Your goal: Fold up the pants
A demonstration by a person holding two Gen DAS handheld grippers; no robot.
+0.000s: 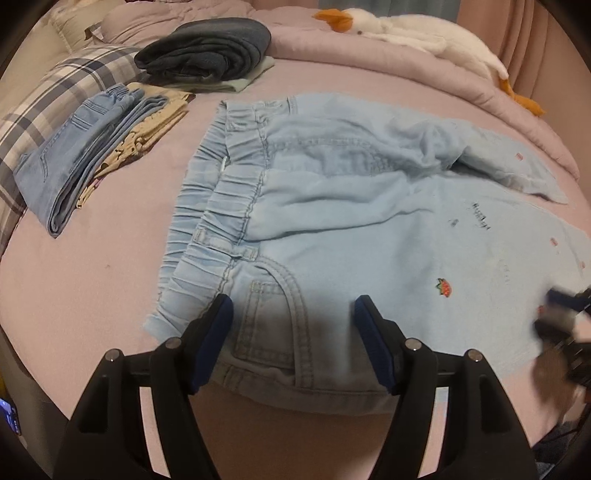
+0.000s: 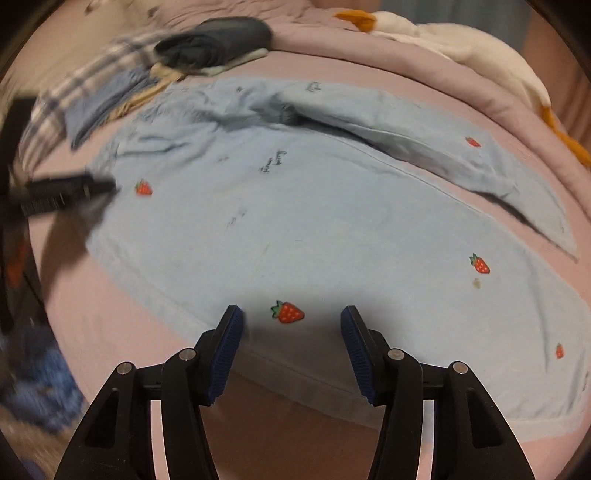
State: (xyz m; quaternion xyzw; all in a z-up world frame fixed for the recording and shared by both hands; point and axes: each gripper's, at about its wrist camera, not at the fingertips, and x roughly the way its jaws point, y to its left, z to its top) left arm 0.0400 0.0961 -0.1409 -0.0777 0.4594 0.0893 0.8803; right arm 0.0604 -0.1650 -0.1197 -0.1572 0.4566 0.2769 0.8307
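Observation:
Light blue pants with small strawberry patches lie spread on the pink bed, elastic waistband to the left. My left gripper is open just above the near hip pocket, nothing between its blue pads. In the right wrist view the pants stretch across the bed, one leg lying crumpled over the other at the back. My right gripper is open over the near leg edge, a strawberry patch between its fingers. The right gripper shows blurred at the right edge of the left wrist view, and the left gripper blurred at the left of the right wrist view.
Folded blue jeans on beige clothes and a dark folded pile sit at the back left beside a plaid pillow. A white plush goose lies on the rumpled quilt at the back right. Bare pink sheet lies left of the pants.

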